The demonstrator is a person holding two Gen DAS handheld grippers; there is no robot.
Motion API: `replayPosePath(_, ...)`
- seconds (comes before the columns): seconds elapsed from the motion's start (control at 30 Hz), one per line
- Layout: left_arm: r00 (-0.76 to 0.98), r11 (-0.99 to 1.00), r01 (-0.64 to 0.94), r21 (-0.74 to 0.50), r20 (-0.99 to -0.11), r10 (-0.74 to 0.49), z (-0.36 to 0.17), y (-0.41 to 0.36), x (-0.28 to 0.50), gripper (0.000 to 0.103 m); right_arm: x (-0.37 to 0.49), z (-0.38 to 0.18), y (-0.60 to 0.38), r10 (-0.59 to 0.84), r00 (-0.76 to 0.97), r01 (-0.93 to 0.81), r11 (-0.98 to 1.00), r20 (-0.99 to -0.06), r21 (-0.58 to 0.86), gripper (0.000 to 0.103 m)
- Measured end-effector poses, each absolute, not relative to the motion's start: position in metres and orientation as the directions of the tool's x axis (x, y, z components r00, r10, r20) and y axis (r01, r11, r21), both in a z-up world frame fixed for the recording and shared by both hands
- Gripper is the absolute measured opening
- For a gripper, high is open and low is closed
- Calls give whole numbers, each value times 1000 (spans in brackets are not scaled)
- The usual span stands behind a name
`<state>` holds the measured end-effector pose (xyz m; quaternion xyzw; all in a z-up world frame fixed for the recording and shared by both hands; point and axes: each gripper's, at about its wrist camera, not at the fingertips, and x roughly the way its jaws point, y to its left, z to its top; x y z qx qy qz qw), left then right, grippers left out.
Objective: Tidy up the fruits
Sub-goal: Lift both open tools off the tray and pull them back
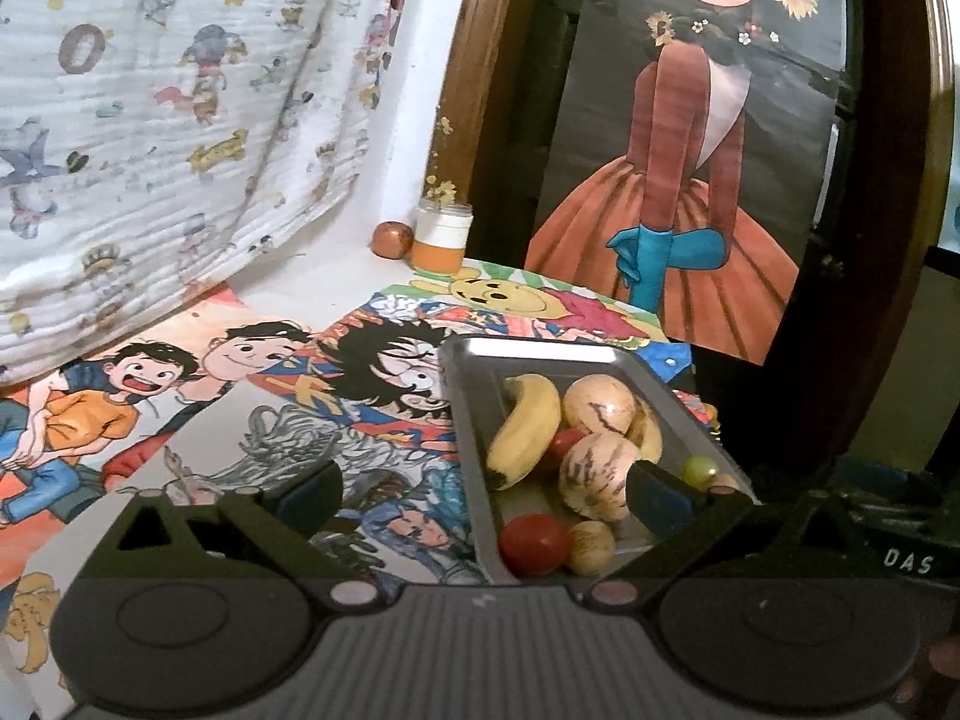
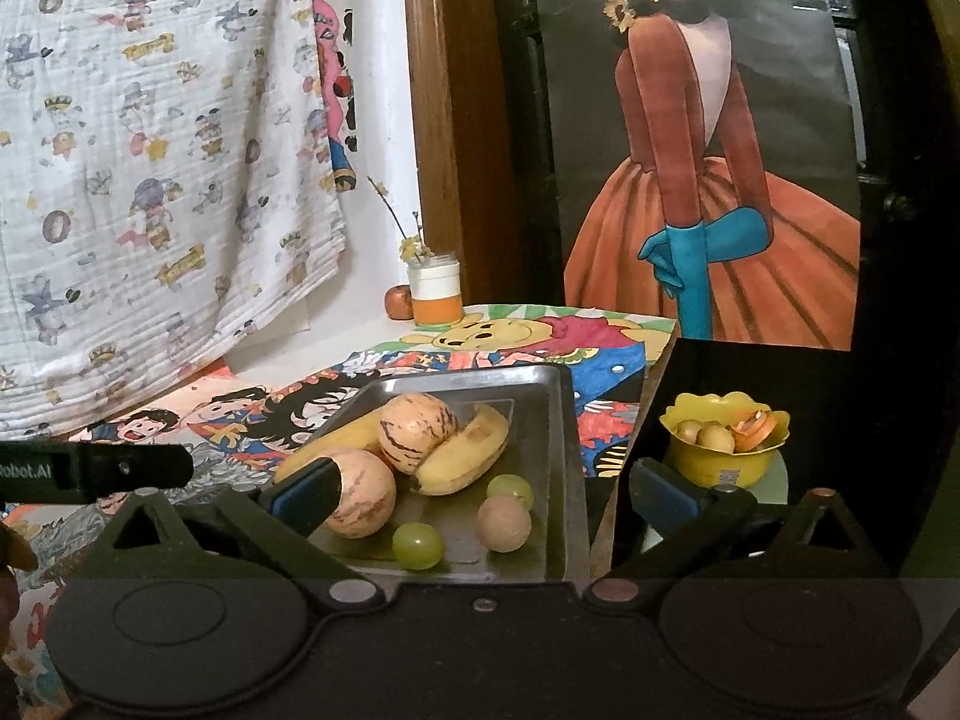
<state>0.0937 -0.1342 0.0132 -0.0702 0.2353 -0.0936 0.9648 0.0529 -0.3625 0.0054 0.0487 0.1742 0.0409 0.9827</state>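
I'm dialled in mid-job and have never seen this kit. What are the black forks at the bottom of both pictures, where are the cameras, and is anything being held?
Those forks are two handheld grippers; a person carries one in each hand. Each picture comes from a camera on one gripper, looking out along its fingers. The left gripper and the right gripper both stand wide open, holding nothing. Ahead lies a metal tray on cartoon-printed paper. In the tray are bananas, striped pale melons, green grapes and a red tomato. The right view also shows a yellow bowl of small fruit off to the right.
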Motion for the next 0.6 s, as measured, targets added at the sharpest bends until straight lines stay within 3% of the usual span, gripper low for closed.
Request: replayPosePath(0.6,887,982,119,-145,-430,-171,10,-109,70,103,16,22,-343,37,955,-11,996,-293,90,102)
